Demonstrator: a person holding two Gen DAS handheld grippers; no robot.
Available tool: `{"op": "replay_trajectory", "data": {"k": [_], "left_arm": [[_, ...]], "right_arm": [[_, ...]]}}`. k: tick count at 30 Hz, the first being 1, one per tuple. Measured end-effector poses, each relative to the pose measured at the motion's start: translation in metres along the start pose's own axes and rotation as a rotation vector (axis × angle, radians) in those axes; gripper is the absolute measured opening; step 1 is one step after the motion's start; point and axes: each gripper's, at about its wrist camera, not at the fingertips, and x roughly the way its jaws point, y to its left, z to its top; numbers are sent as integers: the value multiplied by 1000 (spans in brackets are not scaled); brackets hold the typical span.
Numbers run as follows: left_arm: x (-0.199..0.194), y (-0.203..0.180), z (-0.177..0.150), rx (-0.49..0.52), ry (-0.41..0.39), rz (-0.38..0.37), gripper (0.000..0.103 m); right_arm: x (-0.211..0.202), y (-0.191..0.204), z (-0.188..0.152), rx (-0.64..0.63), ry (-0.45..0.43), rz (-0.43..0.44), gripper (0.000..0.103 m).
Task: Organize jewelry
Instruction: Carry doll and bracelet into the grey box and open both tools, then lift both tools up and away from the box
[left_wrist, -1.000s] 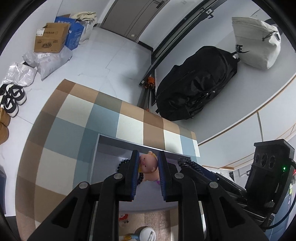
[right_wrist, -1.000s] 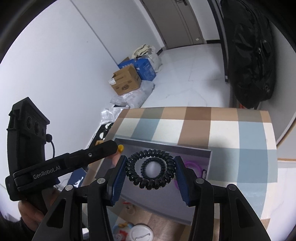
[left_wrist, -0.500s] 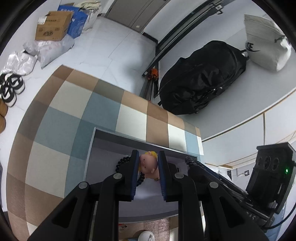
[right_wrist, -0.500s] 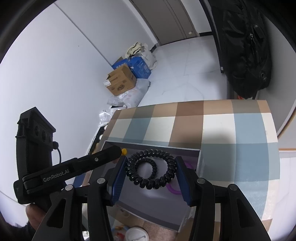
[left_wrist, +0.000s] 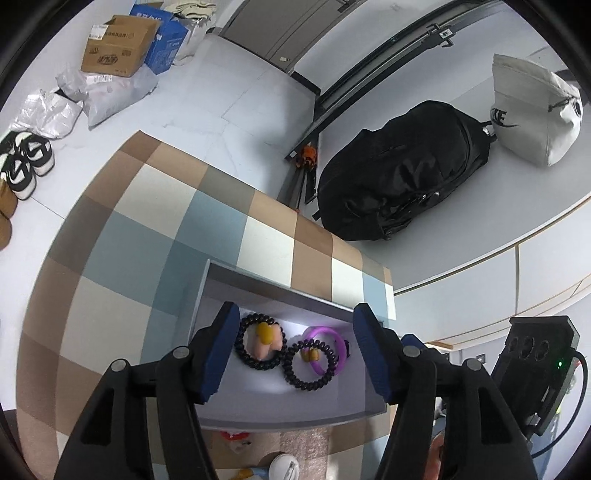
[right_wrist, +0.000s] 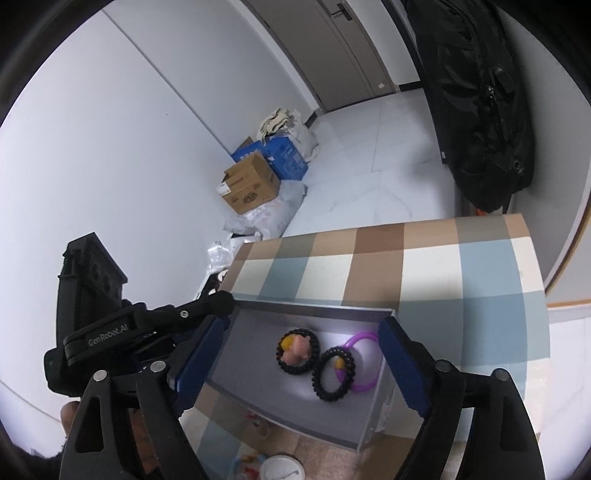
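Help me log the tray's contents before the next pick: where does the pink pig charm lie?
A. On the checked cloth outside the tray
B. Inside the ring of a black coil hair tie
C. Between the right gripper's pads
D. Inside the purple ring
B: the pink pig charm lies within the black coil hair tie on the tray floor, apart from the purple ring; neither gripper touches it.

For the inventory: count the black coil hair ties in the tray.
2. One black coil hair tie rings the pig charm; the second black coil lies beside it, overlapping the purple ring.

Lying below the tongs in one grey tray (left_wrist: 221, 275): two black spiral hair ties (left_wrist: 311, 365), one purple ring (left_wrist: 334, 341), one pig charm (left_wrist: 266, 342).
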Motion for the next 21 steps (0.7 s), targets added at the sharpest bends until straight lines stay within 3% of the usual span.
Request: {"op": "replay_trajectory", "data": {"k": [7, 10, 16, 18, 19, 21], "left_arm": [[-9, -7, -11, 81, -29, 80, 60], [-12, -7, -17, 92, -25, 81, 60], [-19, -21, -29, 199, -68, 138, 61], [-22, -22, -34, 228, -84, 163, 66], [-24, -21, -37, 231, -92, 171, 73], [-28, -17, -41, 230, -113, 181, 76]], "right_arm": [[-4, -2, -10, -12, 3, -31, 99], [-7, 1, -12, -34, -10, -45, 102], [-14, 7, -16, -71, -33, -64, 103], [-15, 9, -19, -77, -34, -69, 103], [-16, 10, -22, -76, -30, -75, 103], [-18, 11, -26, -73, -30, -73, 103]]}}
